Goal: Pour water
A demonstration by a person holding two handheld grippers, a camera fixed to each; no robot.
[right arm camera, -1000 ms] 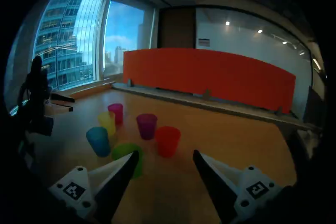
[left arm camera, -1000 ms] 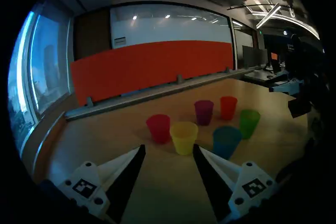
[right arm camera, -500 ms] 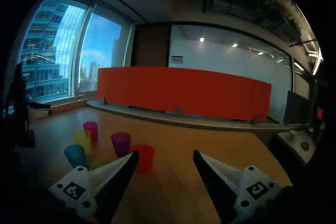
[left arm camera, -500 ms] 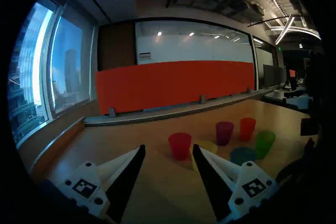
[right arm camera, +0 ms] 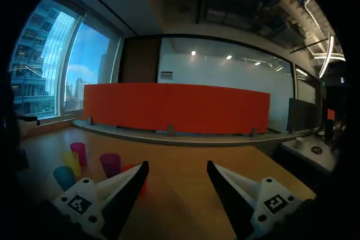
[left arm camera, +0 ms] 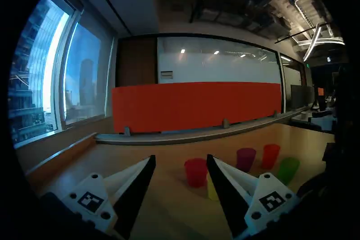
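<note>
The left gripper is held wide apart with nothing between its fingers, low over a wooden table. Just beyond its tips stands the red cup, slightly right of the gap. The yellow cup is nearer and mostly hidden behind the right finger. Farther right stand the purple cup, the orange cup and the green cup, all upright and close together. The right gripper is likewise spread and empty, pointing over bare tabletop, with the cups off to its left. Only a sliver of the orange cup shows past the left finger. The purple cup stands just left of that finger. Farther left are the yellow cup and the red cup, which looks pinkish from here. The blue cup is the nearest on that side. No cup touches either gripper, and whether any holds water cannot be told. At the far edge of the table runs an orange partition, with windows to the left.
</note>
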